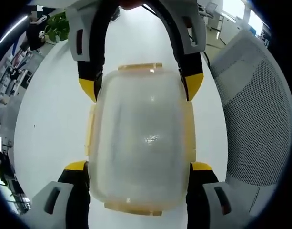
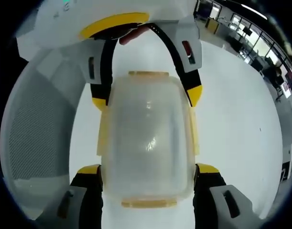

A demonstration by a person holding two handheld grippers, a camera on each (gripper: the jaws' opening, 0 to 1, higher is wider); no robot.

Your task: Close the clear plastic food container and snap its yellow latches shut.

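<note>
Yellow-tipped jaws of the left gripper and right gripper pinch opposite ends of the clear plastic container — held between them above a white table, probably steadying it for latching.

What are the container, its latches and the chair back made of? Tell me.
Clear rectangular food container: frosted translucent plastic, going by its glossy glints. Pale yellow latches: likely semi-translucent plastic. Grey chair back: apparently woven mesh, showing a fine grid. Both tongs flank the container's sides; contact unclear.
</note>
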